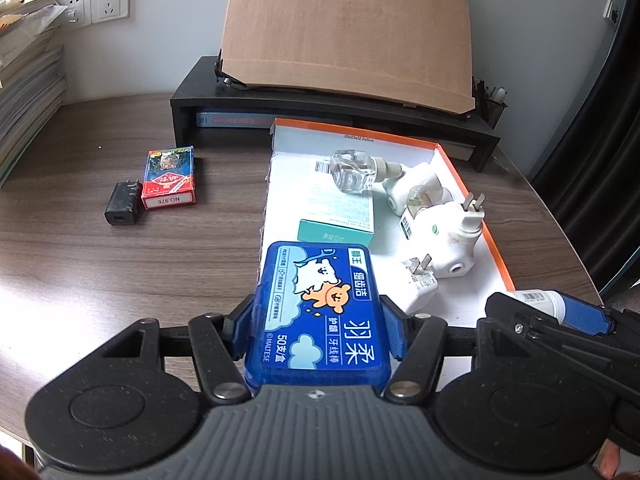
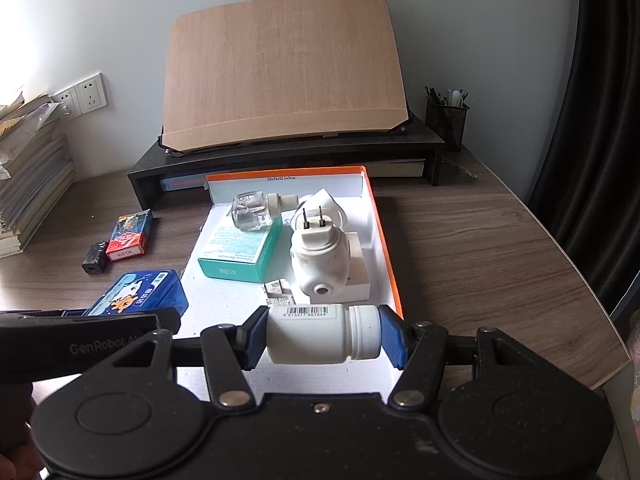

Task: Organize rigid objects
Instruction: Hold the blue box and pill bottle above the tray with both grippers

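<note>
Gripping blue floss box (image 1: 318, 316) in left gripper (image 1: 318, 328), right gripper (image 2: 322, 334) clamping white bottle (image 2: 320, 334), wood-grain desk (image 2: 480, 248), grey wall (image 2: 100, 20)

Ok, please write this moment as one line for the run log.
left gripper: shut on blue box | right gripper: shut on white bottle | both at near end of tray

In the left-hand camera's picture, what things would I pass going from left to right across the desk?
Stack of papers → black charger → red card pack → blue floss box held in the left claw → white plug-in device → right claw holding a white bottle.
</note>
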Motion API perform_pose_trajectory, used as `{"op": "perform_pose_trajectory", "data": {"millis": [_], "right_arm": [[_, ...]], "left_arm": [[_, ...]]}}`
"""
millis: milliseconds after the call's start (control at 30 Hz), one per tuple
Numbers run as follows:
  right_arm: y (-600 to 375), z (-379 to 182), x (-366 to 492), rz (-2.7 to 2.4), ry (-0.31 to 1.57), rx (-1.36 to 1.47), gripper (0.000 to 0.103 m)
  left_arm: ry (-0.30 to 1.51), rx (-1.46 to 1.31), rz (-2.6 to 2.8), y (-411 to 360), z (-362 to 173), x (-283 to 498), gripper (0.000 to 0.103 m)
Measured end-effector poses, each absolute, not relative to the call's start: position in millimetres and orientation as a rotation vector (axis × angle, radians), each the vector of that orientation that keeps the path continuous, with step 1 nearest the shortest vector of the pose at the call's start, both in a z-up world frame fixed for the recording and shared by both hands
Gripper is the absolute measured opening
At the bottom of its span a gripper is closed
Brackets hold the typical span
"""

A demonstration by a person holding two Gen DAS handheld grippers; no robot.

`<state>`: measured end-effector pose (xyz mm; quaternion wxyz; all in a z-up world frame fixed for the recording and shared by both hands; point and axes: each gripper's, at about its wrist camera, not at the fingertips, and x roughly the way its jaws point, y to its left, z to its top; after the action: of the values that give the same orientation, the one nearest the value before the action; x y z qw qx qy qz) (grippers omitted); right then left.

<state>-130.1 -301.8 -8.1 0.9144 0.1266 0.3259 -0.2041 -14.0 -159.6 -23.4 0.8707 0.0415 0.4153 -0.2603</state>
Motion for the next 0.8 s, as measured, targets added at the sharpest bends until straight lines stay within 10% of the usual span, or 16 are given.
{"op": "perform_pose_trajectory", "data": {"millis": [800], "right_arm": [[-308.2, -17.0, -122.3, -0.420, 0.701, 0.265, 0.070]], "left_arm": [[0.894, 0.099, -0.549, -163.9, -30.6, -6.8, 0.063]]}}
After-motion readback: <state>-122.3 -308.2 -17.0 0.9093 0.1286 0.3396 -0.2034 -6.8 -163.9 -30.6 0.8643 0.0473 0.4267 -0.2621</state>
